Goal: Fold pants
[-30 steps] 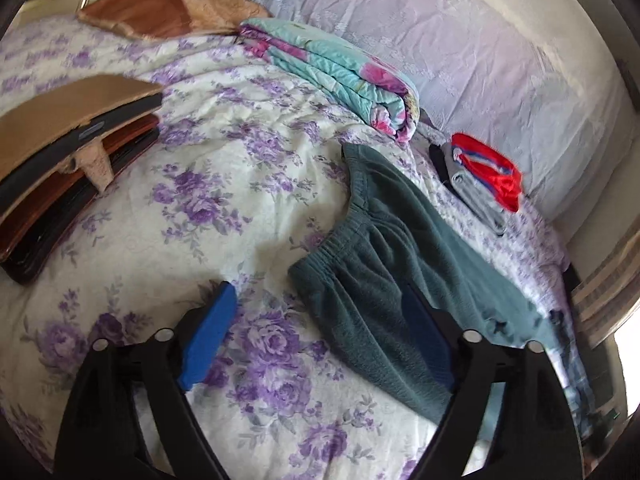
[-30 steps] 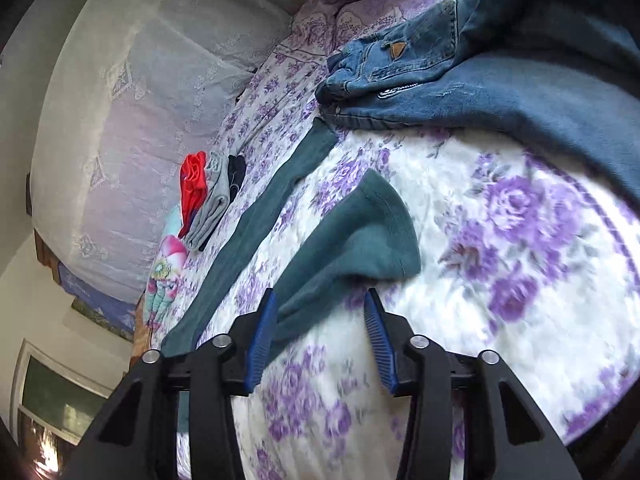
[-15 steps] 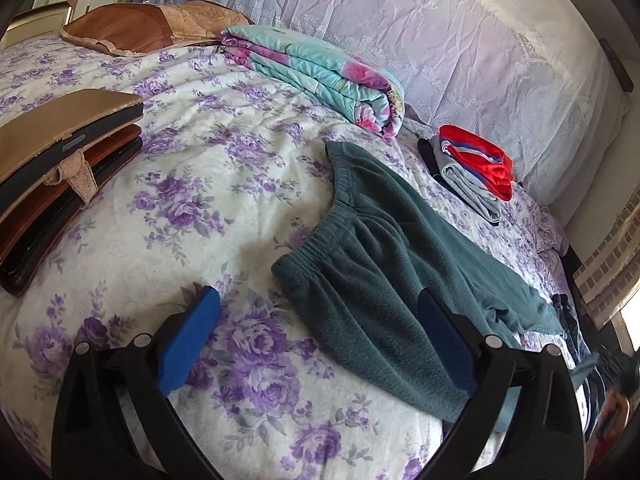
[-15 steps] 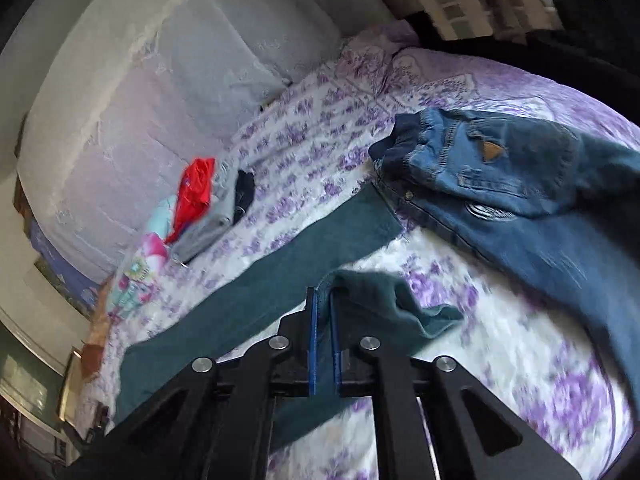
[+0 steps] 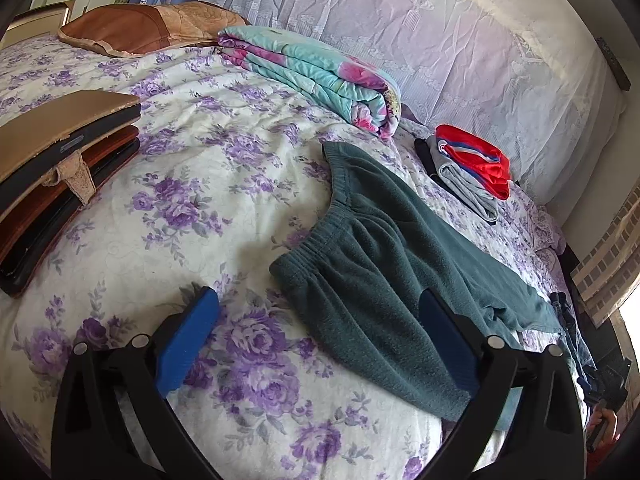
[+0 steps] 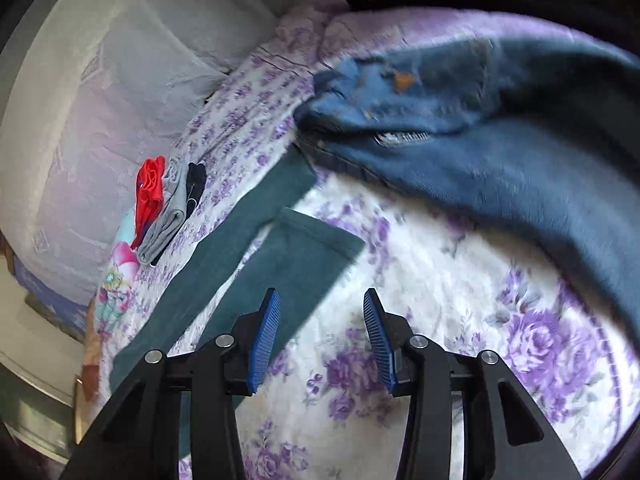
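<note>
Item: dark green fleece pants with an elastic waistband (image 5: pixel 384 264), lying flat on the white bedspread printed with purple flowers (image 5: pixel 168 216), waistband toward the left gripper and both legs running away toward the foot of the bed. Left gripper (image 5: pixel 316 340): fingers spread wide, empty, hovering low over the waistband corner with its right pad over the fleece; compared with a second ago it has drawn slightly nearer the waistband without closing. Right gripper (image 6: pixel 320 336): fingers now apart and empty, left pad over the edge of the nearer leg; half a second ago they were pinched shut at that leg's hem, so the cuff has just been let go. Result: the nearer leg (image 6: pixel 288 264) lies straight, cuff flat, beside the farther leg (image 6: pixel 240 232) with a strip of bedspread between them; earlier it sat bunched. Judgement: laying-out looks finished, no fold yet made; the next step probably calls for gripping one side to bring leg over leg. Adjacent: blue denim jeans (image 6: pixel 480 128), close to the far cuff; folded red and grey clothes (image 5: pixel 472 168); folded turquoise floral blanket (image 5: pixel 320 76).
</note>
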A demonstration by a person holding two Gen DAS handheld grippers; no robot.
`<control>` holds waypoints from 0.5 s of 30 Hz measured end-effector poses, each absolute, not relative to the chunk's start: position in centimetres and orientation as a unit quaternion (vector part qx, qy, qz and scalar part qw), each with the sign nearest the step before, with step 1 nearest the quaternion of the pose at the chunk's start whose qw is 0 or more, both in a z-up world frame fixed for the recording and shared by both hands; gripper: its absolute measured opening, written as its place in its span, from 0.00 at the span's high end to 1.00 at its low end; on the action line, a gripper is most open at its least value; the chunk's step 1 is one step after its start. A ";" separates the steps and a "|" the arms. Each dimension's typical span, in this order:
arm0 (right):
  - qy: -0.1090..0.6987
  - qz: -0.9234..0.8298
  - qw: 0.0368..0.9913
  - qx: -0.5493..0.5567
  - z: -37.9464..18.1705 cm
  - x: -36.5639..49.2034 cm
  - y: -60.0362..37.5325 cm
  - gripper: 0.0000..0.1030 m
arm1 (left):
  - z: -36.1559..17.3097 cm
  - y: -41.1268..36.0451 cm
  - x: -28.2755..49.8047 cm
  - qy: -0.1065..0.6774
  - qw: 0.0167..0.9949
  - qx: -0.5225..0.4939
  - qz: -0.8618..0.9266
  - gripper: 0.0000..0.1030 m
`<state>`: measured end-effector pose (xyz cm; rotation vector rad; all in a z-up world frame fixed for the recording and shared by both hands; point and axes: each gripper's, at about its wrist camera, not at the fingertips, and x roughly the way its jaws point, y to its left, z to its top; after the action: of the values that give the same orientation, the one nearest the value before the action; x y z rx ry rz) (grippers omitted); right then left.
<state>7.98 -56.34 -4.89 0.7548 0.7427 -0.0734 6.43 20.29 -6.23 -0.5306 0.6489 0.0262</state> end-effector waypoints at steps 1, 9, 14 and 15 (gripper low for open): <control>0.354 -0.030 0.857 0.373 -5.4 8.4 -56.5 0.57 | -6.2 20.3 6.5 0.316 0.913 -0.257 0.013 0.05; 0.352 0.013 0.837 0.419 -7.1 11.6 -55.9 0.98 | -6.2 20.1 6.8 0.328 0.909 -0.255 0.017 0.05; 0.281 0.027 0.865 0.414 -3.3 5.0 -56.4 0.98 | -5.8 20.6 6.3 0.331 0.902 -0.277 0.023 0.05; 0.271 0.025 0.867 0.418 -2.9 3.3 -56.8 0.98 | -5.7 20.7 6.0 0.328 0.900 -0.286 0.023 0.05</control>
<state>3.35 -56.83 -2.91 0.8762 0.5670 0.0526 5.97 20.70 -5.70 -0.5912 0.6797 0.0468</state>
